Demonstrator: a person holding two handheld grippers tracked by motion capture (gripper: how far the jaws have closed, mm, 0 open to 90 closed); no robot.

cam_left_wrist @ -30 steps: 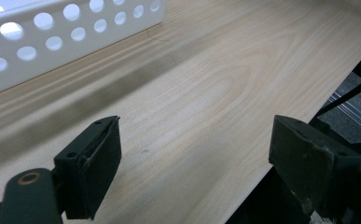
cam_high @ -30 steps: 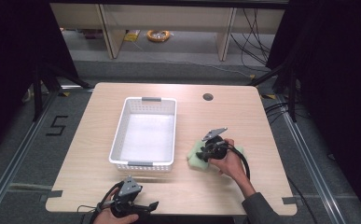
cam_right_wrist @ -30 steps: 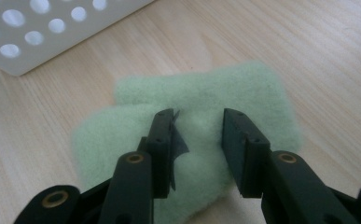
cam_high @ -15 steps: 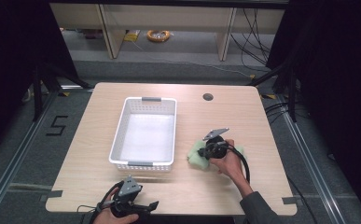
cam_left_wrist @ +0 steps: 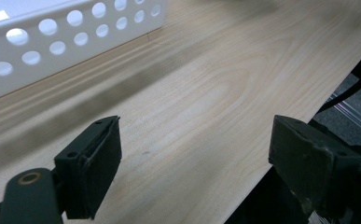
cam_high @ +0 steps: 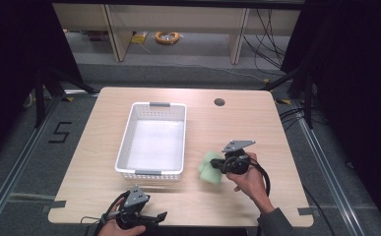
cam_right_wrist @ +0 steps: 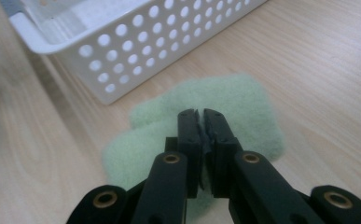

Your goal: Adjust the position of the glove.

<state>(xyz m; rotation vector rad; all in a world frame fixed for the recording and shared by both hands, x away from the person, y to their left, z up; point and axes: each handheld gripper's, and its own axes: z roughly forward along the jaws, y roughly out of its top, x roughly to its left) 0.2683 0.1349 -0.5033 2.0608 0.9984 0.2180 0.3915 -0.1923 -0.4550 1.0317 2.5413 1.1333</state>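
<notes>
A pale green cloth [cam_high: 209, 168] lies bunched on the wooden table [cam_high: 237, 128], just right of the white perforated basket [cam_high: 148, 173]. My right gripper [cam_high: 217, 164] points left at the cloth, its jaws shut on a pinch of the fabric. In the right gripper view its jaws [cam_right_wrist: 201, 115] are pressed together over the green cloth [cam_right_wrist: 243, 107], which spreads out on both sides of them. The basket [cam_right_wrist: 136, 51] stands just beyond. My left gripper [cam_high: 159, 216] rests at the table's near edge, open. Nothing is between its jaws [cam_left_wrist: 194, 140]. The basket wall [cam_left_wrist: 75, 28] is at the upper left.
The basket's inside looks bare. A round cable hole [cam_high: 219, 102] sits in the table near its far edge. Past the table stand shelf legs, cables and a coil on the floor [cam_high: 167, 37]. The table's near edge [cam_left_wrist: 308, 112] runs beside the left gripper's right jaw.
The right gripper's jaws have closed on the green cloth, and the hand has shifted slightly and risen a little. The left gripper has stayed in place.
</notes>
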